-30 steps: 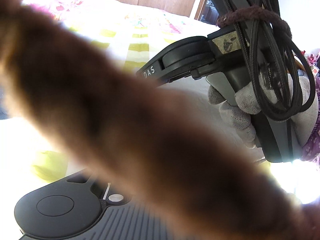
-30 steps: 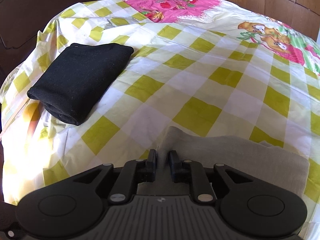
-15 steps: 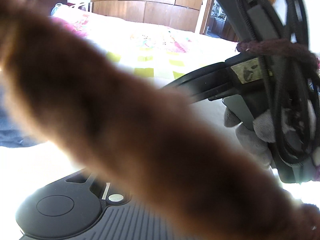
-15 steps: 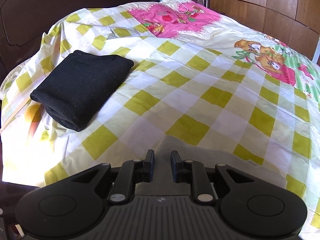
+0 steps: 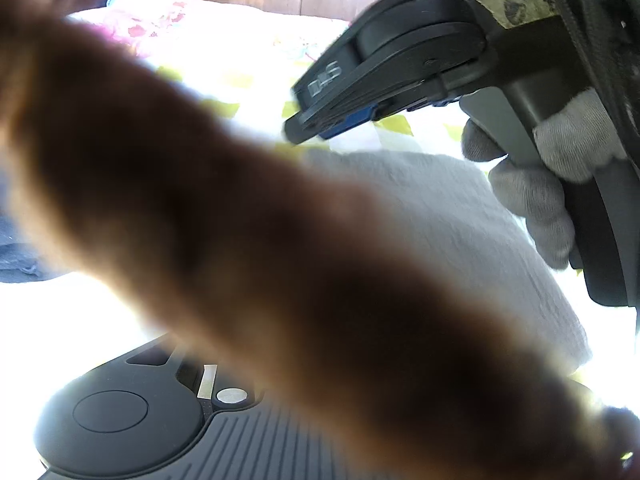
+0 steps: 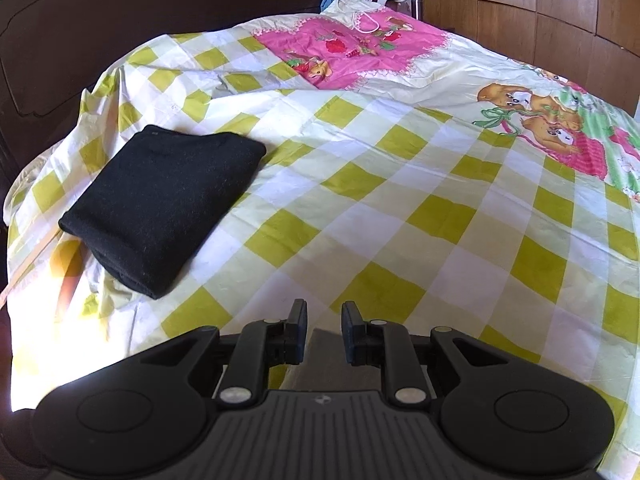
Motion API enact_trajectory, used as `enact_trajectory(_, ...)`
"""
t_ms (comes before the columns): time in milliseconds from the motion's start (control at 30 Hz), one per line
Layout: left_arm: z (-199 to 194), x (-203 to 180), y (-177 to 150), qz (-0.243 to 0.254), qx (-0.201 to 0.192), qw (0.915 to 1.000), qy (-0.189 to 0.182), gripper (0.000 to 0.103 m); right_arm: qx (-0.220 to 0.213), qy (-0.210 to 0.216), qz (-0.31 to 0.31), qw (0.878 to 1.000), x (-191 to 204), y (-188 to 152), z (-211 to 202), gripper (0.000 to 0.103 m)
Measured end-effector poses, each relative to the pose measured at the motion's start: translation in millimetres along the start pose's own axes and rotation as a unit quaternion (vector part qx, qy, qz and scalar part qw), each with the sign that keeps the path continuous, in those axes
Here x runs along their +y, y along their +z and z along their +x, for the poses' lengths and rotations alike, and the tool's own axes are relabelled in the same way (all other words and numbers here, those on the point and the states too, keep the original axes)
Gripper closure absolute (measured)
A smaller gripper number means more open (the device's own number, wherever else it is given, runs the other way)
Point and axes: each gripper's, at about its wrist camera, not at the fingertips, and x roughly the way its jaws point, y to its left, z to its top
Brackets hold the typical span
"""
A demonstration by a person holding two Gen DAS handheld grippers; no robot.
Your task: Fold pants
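Grey pants lie folded on the checked bed sheet; in the right wrist view only their edge shows under my fingers. My right gripper is open and empty, lifted just above that edge. It shows from the side in the left wrist view, held by a gloved hand. A blurred brown strip right before the left lens hides my left gripper's fingers.
A folded black garment lies at the left of the bed near the dark headboard. White cords lie at the far end. Wooden wardrobe panels stand behind the bed on the right.
My right gripper has let go of the grey pants, opened wider and lifted back from them. The left wrist view shows the same, with the pants now lying flat.
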Motion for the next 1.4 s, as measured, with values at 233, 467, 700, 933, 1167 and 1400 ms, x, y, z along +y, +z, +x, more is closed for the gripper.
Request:
enact_trajectory(233, 4, -3, 10, -0.001, -0.021, 0.9998, -0.001, 0.072, -0.005, -0.03, 0.004, 1.0, -26, -12, -22, 0.07)
enact_trajectory(467, 20, -12, 13, 0.006, 0.0, 1.0, 0.002, 0.072, 0.031, -0.014, 0.024, 0.999, -39, -31, -6, 0.07)
enact_trajectory(700, 21, -15, 12, 0.019, 0.011, 0.9996, 0.015, 0.071, 0.059, 0.001, -0.011, 0.998, -17, -33, 30, 0.07)
enact_trajectory(933, 17, -18, 13, 0.018, 0.007, 0.9997, 0.017, 0.07, 0.026, -0.01, 0.025, 0.999, -39, -33, -10, 0.07)
enact_trajectory(1167, 5, -9, 10, -0.007, -0.013, 0.9999, -0.003, 0.063, 0.025, -0.048, 0.077, 0.996, -85, -76, -64, 0.056)
enact_trajectory(1400, 15, -6, 7, -0.022, -0.019, 0.9991, -0.029, 0.049, 0.045, -0.016, 0.185, 0.982, -138, -134, -81, 0.049)
